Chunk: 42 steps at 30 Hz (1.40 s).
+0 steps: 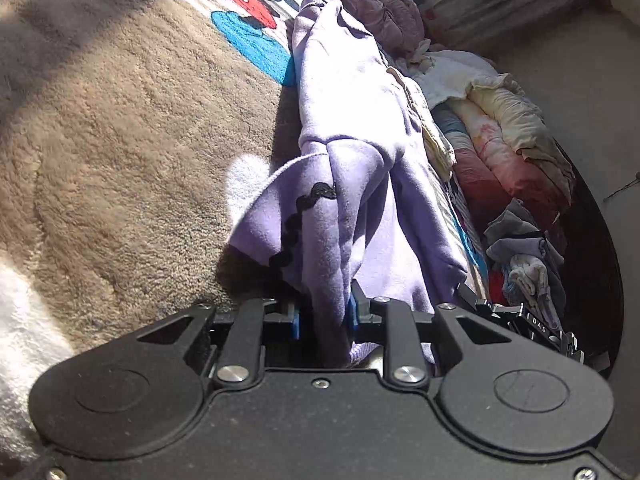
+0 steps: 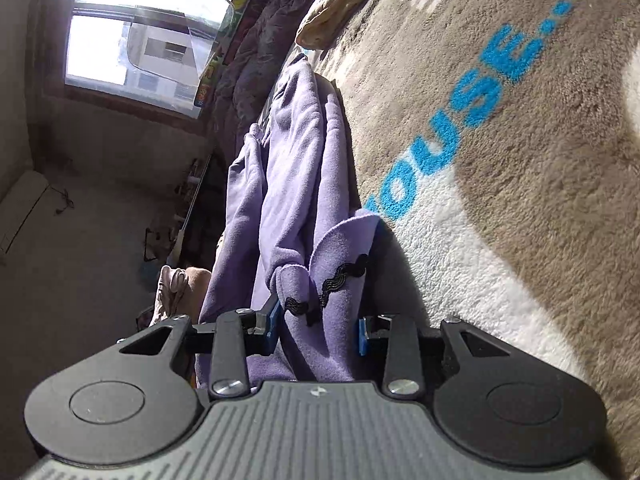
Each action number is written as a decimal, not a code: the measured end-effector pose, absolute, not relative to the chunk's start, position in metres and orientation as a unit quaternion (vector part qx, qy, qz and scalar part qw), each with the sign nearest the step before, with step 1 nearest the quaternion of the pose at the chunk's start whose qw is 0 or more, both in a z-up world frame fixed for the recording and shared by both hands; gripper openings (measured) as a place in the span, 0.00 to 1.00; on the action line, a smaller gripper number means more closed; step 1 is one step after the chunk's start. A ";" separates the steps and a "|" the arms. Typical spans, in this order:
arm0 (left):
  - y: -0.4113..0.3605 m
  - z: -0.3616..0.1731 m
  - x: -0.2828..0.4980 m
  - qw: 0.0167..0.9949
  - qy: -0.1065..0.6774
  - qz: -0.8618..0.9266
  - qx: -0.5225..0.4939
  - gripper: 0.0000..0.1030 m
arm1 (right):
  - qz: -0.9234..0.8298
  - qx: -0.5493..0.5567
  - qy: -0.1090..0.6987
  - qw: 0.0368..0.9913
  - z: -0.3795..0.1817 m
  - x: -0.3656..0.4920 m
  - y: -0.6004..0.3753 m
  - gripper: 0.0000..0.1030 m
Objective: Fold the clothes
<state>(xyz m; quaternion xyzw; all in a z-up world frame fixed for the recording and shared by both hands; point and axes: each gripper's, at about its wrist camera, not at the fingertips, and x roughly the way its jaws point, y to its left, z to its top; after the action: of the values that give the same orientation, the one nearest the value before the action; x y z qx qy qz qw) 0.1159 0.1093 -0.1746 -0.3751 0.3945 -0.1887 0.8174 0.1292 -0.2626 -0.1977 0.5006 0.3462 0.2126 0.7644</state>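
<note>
Left wrist view, left gripper (image 1: 325,314) clamped on bunched lilac garment (image 1: 352,120) with black wavy trim (image 1: 298,220), cloth running ahead over plush printed blanket (image 1: 120,140), right wrist view, right gripper (image 2: 318,326) pinching the same garment (image 2: 296,168), window (image 2: 144,28) ahead-left.

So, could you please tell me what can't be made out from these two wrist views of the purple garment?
- Left wrist view: the left gripper pinches bunched cloth, so the purple garment shows no clear shape or type.
- Left wrist view: the clothes pile at the right is cut by the dark lens edge.
- Right wrist view: the right gripper body hides the garment's near end.
- Right wrist view: the window is glared out.
</note>
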 end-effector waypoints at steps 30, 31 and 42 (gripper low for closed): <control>0.111 -0.173 0.053 0.801 0.404 -0.153 -0.415 0.21 | 0.165 0.379 0.365 0.834 -0.184 0.049 -0.237 0.13; 0.113 -0.169 0.050 0.802 0.404 -0.154 -0.412 0.26 | 0.164 0.377 0.361 0.837 -0.181 0.045 -0.239 0.17; 0.086 -0.126 0.085 0.908 0.355 -0.083 -0.208 0.62 | 0.173 0.264 0.317 0.894 -0.164 0.041 -0.220 0.45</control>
<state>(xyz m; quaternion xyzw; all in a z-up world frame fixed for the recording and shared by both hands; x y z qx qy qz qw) 0.0852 0.0861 -0.1258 -0.2078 0.3550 -0.0829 0.9077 0.0410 -0.2200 -0.1637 0.2641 0.3168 0.1730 0.8944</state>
